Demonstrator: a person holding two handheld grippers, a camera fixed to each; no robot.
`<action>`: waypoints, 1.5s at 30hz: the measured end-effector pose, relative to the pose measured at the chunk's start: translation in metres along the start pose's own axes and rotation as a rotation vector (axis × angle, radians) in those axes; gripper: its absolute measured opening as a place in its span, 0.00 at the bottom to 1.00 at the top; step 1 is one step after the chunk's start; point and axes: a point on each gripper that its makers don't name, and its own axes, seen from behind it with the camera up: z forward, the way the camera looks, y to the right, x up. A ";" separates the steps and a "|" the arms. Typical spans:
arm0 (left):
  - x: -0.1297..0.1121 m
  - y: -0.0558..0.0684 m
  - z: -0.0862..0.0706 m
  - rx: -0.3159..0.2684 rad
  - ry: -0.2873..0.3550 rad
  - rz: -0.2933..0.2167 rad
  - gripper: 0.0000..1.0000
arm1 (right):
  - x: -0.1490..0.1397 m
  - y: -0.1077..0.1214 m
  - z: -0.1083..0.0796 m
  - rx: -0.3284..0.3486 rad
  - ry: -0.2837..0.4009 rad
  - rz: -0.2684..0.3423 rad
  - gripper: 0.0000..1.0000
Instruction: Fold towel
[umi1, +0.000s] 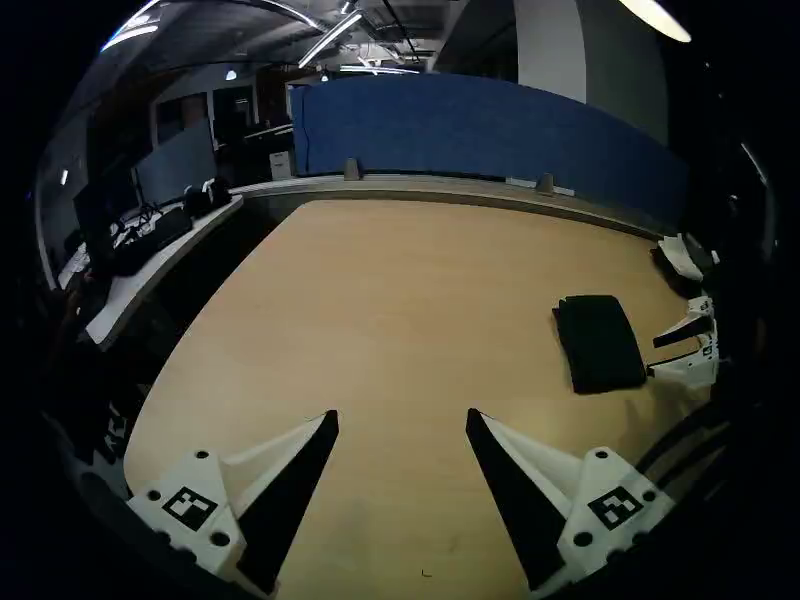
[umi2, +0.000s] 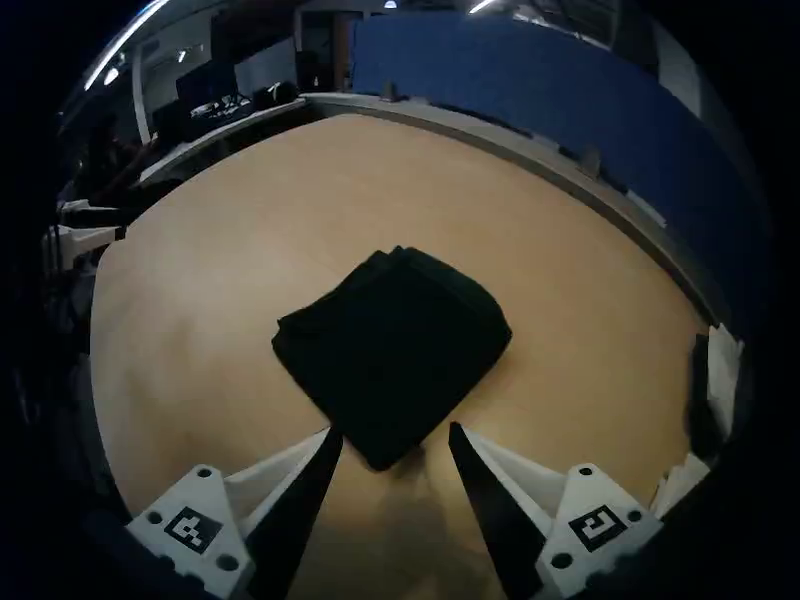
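Your left gripper (umi1: 400, 415) is closest in the left gripper view. Its black fingers (umi1: 295, 475) are spread wide, with bare table (umi1: 400, 300) between the tips and nothing held. It hovers over the near part of the wooden table, tips apart from the surface as far as you can tell.

Your right gripper (umi2: 395, 432) is closest in the right gripper view. Its jaws are parted too. The towel (umi2: 395, 340) has its near corner poking in between the two fingertips, and a gap shows on each side, so neither finger presses on it. Whether the tips touch the table, you cannot tell.

The black towel lies flat on the table as a compact folded stack, with layered edges showing along one side. In the right gripper view it sits turned like a diamond, one corner toward you.

In the left gripper view the towel (umi1: 598, 343) lies toward the table's right edge, well apart from your left gripper, and the right gripper (umi1: 690, 345) is just beside it at that edge.

A blue partition (umi1: 480, 130) runs along the table's far edge, well apart from the towel. A side desk (umi1: 150, 250) with dark equipment adjoins the far-left corner. A white and black item (umi2: 715, 385) sits at the table's right edge, too dark to identify.
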 end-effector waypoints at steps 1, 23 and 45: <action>0.000 0.000 0.000 0.000 0.000 -0.001 0.95 | -0.004 -0.001 0.002 0.000 -0.005 0.000 0.82; -0.003 -0.002 -0.001 0.007 -0.003 0.003 0.95 | -0.034 -0.006 0.021 0.018 -0.059 0.074 0.20; 0.004 0.002 -0.003 0.004 0.004 0.010 0.95 | 0.032 0.003 -0.015 0.002 0.081 0.059 0.04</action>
